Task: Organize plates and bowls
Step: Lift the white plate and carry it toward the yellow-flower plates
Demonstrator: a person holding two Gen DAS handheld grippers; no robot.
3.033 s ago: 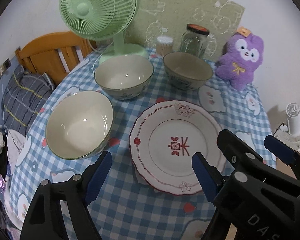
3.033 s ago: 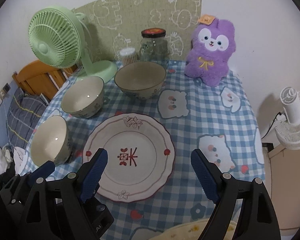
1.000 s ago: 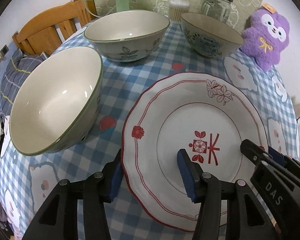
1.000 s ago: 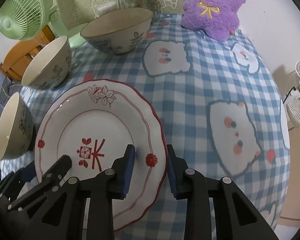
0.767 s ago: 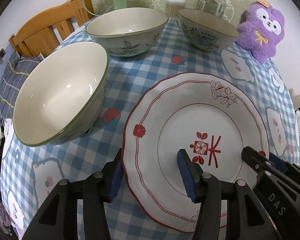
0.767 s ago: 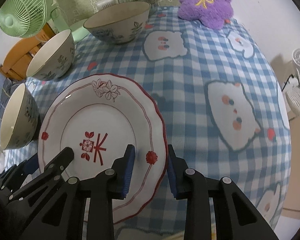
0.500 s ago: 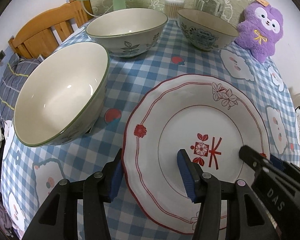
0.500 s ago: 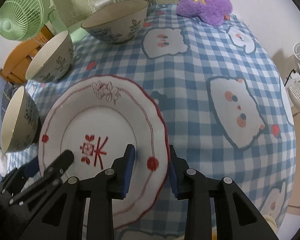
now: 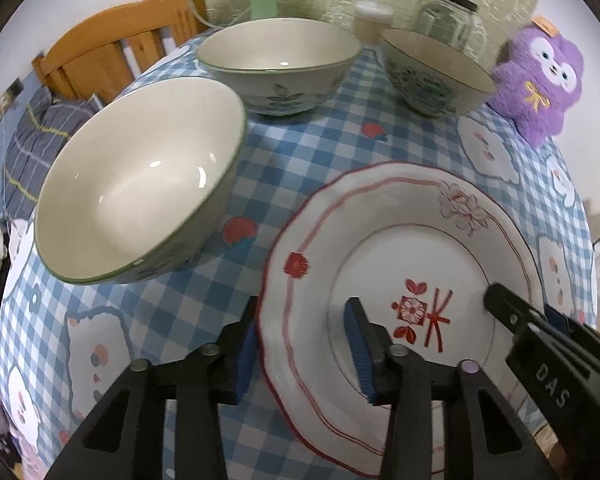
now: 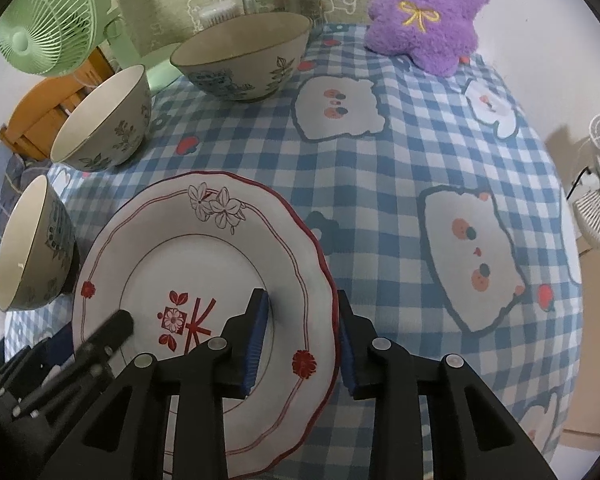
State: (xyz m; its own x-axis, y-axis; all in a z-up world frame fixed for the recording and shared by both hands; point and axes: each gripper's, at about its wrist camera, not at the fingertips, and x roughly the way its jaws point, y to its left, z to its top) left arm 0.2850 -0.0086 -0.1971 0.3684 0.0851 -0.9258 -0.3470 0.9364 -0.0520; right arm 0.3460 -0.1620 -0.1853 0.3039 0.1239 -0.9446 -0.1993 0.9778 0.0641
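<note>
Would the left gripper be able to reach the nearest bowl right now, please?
Probably not at once: the left gripper straddles the plate rim, jaws closing. The bowl sits unobstructed just beside it, so it looks reachable once freed.

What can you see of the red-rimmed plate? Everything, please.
The plate looks like glazed white ceramic with a scalloped red rim, red line rings, a red centre motif and outlined flowers. It sits tilted over the checked tablecloth. The right tongs straddle its right rim; the left tongs are closing over its left rim.
</note>
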